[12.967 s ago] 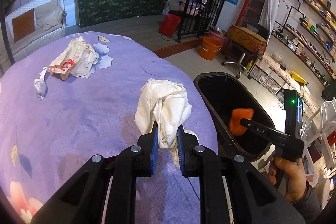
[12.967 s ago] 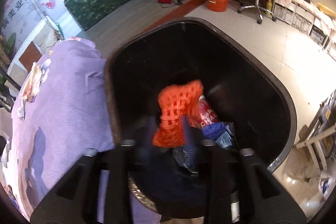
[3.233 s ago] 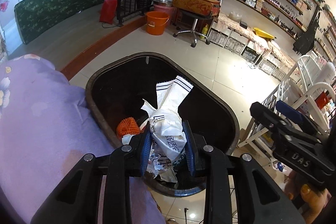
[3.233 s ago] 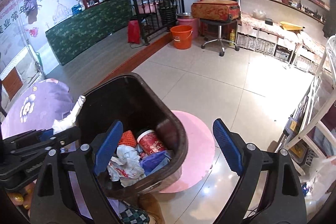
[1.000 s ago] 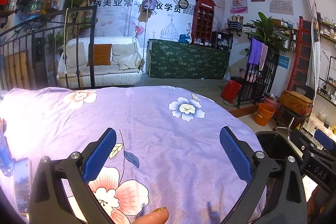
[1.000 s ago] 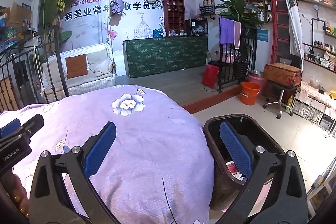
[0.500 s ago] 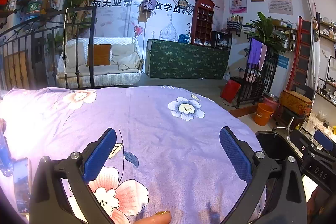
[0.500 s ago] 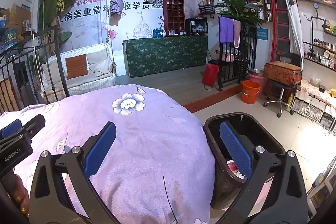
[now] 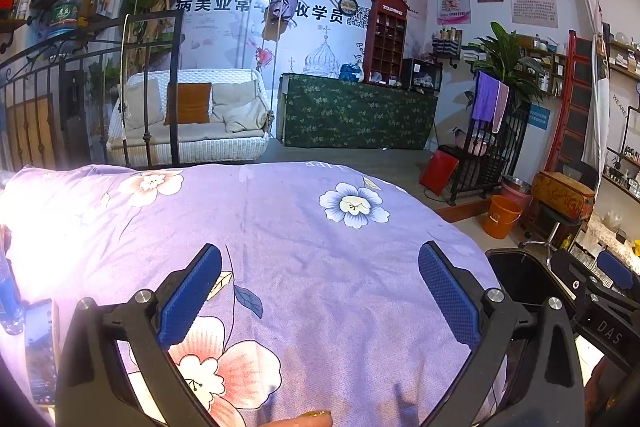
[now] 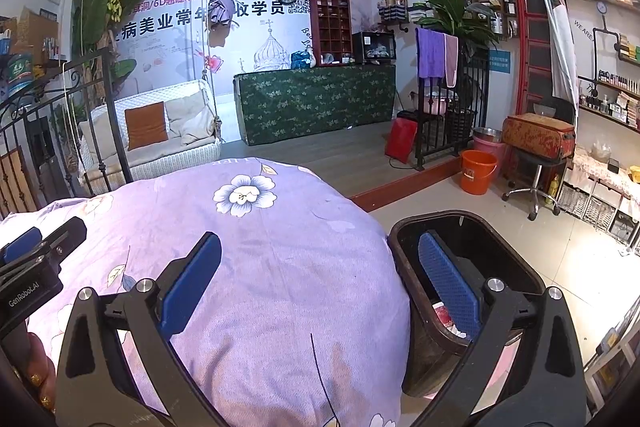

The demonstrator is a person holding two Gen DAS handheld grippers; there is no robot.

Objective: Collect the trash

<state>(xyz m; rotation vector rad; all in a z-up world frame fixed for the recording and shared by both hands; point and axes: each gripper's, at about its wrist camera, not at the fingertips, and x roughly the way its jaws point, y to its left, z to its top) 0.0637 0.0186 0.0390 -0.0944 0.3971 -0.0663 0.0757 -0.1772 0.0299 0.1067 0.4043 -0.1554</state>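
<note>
two grippers hover over one purple flowered cloth (image 9: 304, 227); the left gripper (image 9: 320, 291) has its jaws wide apart, holding nothing; the right gripper (image 10: 320, 279) is likewise spread and bare; one black bin (image 10: 404, 239) stands just off the cloth's right edge, trash (image 10: 442, 311) inside it.

The cloth (image 9: 304, 239) is purple with blue and pink flowers. Beside it, the bin (image 10: 516, 259) looks black.
</note>
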